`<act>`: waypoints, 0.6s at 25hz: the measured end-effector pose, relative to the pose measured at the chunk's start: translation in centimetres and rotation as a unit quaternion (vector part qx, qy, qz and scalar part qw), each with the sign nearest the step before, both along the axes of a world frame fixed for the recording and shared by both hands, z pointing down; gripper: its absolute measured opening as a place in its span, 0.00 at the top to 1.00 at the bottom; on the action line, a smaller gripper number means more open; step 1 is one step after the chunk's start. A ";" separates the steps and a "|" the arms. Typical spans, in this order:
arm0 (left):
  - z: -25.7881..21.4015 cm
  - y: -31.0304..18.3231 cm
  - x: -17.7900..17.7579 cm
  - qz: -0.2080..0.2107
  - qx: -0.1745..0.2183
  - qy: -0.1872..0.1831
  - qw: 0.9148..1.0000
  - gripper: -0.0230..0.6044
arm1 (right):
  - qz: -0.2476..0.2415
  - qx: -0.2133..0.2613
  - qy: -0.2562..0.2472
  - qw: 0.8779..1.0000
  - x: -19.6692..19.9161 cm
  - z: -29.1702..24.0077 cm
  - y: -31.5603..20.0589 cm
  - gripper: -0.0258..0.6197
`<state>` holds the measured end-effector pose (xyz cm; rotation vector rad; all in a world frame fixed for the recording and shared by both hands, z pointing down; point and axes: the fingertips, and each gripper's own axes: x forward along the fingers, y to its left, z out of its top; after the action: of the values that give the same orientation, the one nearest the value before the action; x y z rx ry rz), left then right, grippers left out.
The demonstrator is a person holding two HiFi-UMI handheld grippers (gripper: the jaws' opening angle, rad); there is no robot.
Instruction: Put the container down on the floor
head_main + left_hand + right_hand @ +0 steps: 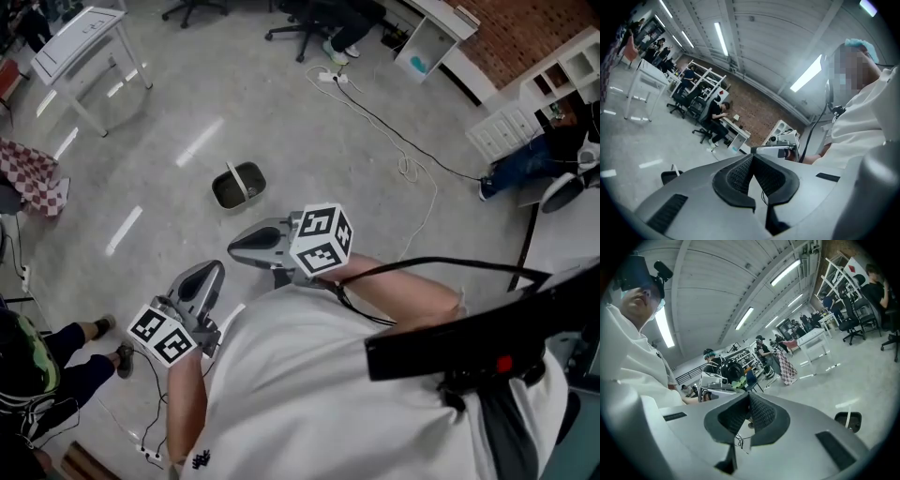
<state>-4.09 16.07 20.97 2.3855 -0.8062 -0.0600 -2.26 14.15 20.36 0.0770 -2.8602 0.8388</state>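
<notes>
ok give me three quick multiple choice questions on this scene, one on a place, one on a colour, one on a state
1. Where is the container?
A on the floor
B on an office chair
C on the white table

2. Its handle is:
A red
B white
C blue

3. The right gripper is:
A wide open
B shut on the container
C shut and empty

Answers:
1 A: it stands alone on the floor, ahead of the person.
2 B: a pale bar crosses the dark container.
3 C: its pads meet with nothing between them.
</notes>
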 end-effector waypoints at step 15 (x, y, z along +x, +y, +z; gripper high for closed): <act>1.7 0.1 -0.1 0.019 -0.014 0.005 1.000 0.95 | 0.009 -0.008 0.004 1.000 -0.9 1.1 0.2 0.94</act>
<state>-4.18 16.15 22.72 2.3706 -0.7514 -0.0457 -3.12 14.38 21.41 0.1026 -2.8495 0.8631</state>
